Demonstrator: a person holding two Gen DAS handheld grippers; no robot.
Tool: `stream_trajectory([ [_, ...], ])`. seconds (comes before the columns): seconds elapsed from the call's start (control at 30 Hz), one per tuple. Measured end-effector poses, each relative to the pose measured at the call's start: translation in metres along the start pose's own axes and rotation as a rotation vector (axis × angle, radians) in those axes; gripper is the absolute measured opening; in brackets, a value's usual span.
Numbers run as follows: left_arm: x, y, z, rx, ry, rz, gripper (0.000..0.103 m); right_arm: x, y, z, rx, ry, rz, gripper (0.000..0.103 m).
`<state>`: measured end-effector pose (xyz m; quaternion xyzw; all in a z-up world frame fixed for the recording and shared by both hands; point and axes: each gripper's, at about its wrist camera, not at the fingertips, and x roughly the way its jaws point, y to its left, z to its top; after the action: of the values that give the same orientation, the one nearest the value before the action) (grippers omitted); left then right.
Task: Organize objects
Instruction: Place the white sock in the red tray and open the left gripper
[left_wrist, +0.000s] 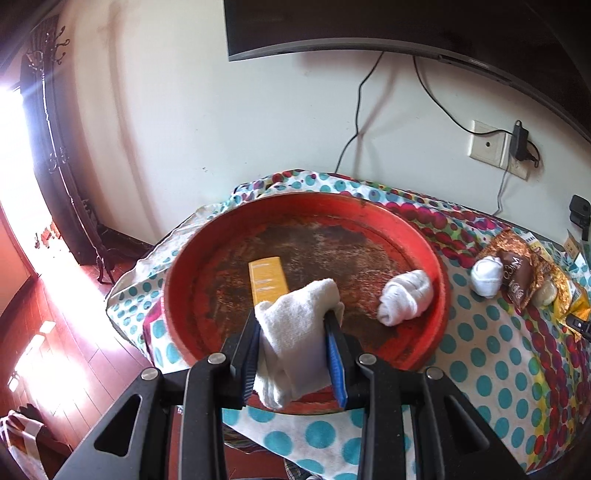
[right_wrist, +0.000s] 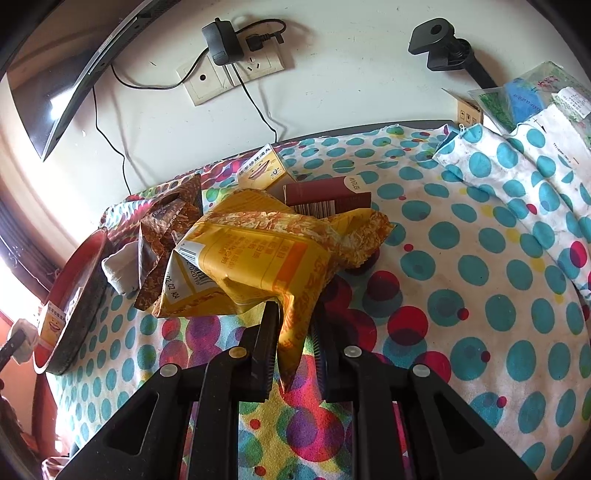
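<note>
Left gripper (left_wrist: 295, 325) is clamped on a folded white cloth (left_wrist: 295, 332), held over the near rim of the red tray (left_wrist: 369, 212). Ahead of its fingers, inside the tray, lie a yellow box (left_wrist: 266, 277) and, to the right, a knotted white cloth (left_wrist: 404, 297). Beyond the tray's right rim, a white bundle (left_wrist: 487, 275) rests on the dotted tablecloth (left_wrist: 491, 350) against a brown packet (left_wrist: 517, 275). Right gripper (right_wrist: 295, 328) pinches the near corner of a yellow snack bag (right_wrist: 258, 258); behind it stands a maroon box (right_wrist: 328, 195).
</note>
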<state>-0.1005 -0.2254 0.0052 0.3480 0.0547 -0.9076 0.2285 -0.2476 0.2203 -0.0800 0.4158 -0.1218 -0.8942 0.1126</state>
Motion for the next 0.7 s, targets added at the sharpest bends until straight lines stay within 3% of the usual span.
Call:
stream_trajectory([
  [0.17,0.015,0.051,0.011,-0.037,0.001,0.061,0.032,-0.001,0.001,-0.001,0.000,-0.001,0.001,0.017],
  [0.3,0.037,0.070,0.016,-0.044,0.043,0.084,0.032,-0.002,0.003,-0.002,-0.015,-0.004,-0.007,0.017],
  [0.7,0.107,0.069,0.051,-0.060,0.101,0.125,0.032,0.000,0.005,-0.005,-0.032,0.019,0.003,0.015],
])
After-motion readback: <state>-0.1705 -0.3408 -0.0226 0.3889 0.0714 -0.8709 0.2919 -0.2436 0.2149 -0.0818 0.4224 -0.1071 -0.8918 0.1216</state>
